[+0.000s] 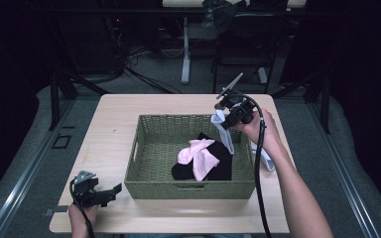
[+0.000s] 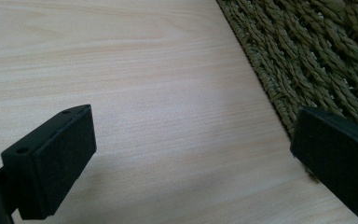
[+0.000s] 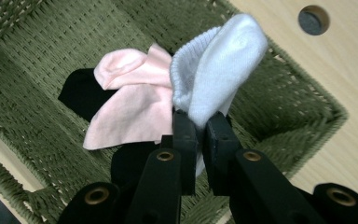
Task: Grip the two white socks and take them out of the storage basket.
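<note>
A white sock [image 1: 224, 130] [image 3: 216, 70] hangs over the right part of a green woven basket [image 1: 147, 163] [image 3: 23, 56], pinched by my right gripper [image 1: 222, 117] [image 3: 200, 130], which is shut on it. Inside the basket lie a pink sock [image 1: 198, 156] [image 3: 130, 100] and black socks [image 1: 223, 166] [image 3: 79, 91] beneath it. Another white sock [image 1: 266, 159] rests on the table to the right of the basket, partly behind the forearm. My left gripper [image 1: 110, 192] [image 2: 186, 158] sits open low over the table at the front left, its right jaw close to the basket wall [image 2: 317, 56].
The light wooden table [image 1: 114, 124] [image 2: 144, 70] has bare room left of the basket and along its front edge. A round cable hole [image 3: 313, 19] lies in the tabletop beyond the basket. A chair and table legs stand behind the table in the dark.
</note>
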Motion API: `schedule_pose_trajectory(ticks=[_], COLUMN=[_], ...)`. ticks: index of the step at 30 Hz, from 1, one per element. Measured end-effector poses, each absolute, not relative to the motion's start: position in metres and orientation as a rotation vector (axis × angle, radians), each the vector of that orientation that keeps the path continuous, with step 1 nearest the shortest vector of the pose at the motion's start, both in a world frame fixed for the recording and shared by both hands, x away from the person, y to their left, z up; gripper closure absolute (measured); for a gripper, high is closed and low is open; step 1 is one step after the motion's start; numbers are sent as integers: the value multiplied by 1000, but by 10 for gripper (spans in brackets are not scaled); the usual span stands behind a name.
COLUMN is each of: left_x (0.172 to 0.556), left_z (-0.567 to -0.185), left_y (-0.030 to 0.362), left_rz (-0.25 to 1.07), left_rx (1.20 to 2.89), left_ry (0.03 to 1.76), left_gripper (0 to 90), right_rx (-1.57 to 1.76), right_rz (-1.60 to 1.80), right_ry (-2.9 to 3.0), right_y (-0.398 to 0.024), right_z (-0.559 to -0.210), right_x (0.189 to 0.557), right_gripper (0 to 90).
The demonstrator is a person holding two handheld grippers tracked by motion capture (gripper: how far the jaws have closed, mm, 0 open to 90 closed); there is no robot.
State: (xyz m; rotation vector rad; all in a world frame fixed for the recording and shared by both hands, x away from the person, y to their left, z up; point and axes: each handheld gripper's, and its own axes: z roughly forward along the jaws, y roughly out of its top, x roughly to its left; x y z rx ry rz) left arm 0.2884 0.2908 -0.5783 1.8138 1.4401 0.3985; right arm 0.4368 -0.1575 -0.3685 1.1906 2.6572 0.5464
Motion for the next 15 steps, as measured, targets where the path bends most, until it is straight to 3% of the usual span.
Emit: schedule_pose_trajectory(ticks=[15], left_x=[288], left_z=[-578], left_y=[290], left_rz=[391], left_rx=[1826], left_ry=[1439], left_gripper=[3], right_rx=[1182], right_rz=[546], right_ry=[2617], right_y=[-165], right_z=[-319], right_x=[434], right_gripper=[845])
